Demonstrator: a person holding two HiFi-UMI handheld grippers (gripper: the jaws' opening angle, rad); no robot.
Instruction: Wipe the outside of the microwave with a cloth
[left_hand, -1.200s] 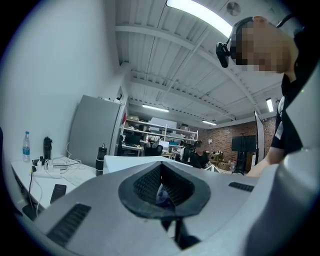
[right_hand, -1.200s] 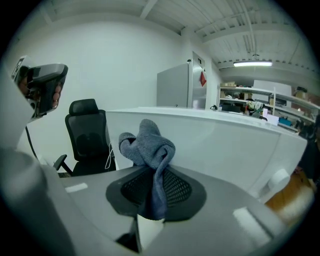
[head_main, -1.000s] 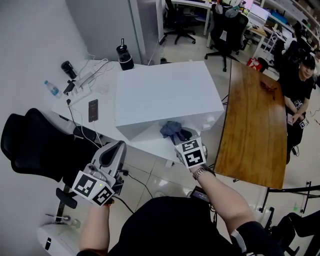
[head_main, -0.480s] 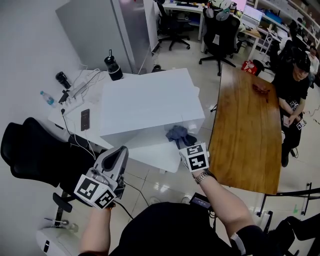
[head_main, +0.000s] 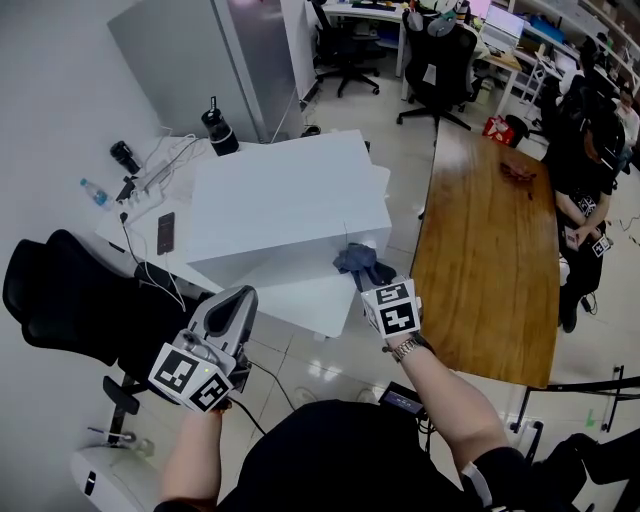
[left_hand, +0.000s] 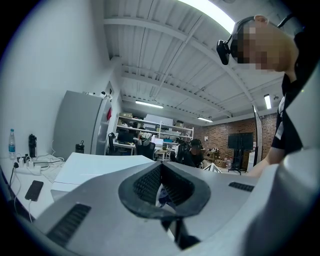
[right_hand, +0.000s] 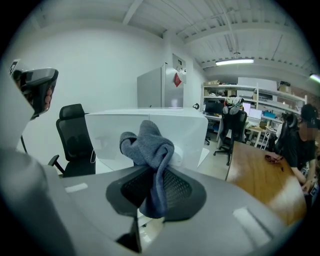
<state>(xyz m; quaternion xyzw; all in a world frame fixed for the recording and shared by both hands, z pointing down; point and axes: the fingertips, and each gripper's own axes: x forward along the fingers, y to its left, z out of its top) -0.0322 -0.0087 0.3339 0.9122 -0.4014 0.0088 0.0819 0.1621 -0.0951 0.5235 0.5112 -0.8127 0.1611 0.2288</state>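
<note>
The white microwave (head_main: 290, 195) stands on a white table (head_main: 300, 300). My right gripper (head_main: 372, 282) is shut on a bunched grey-blue cloth (head_main: 357, 262), which it holds up at the microwave's near face, close to the right corner. In the right gripper view the cloth (right_hand: 149, 147) sticks up from between the jaws, with the microwave (right_hand: 115, 130) right behind it. My left gripper (head_main: 238, 298) hangs lower left, off the table's near edge, shut with nothing in it. In the left gripper view the left gripper (left_hand: 161, 167) points level at the microwave (left_hand: 95, 167).
A phone (head_main: 166, 233), a cable tangle with a power strip (head_main: 150, 175), a water bottle (head_main: 96, 192) and a black flask (head_main: 216, 130) lie left of and behind the microwave. A black chair (head_main: 70, 300) stands at left. At right is a wooden table (head_main: 490, 250) with a seated person (head_main: 590, 170).
My right gripper has carried the cloth rightward along the microwave's near face toward its right corner. The left gripper has shifted along with it, still shut and empty.
</note>
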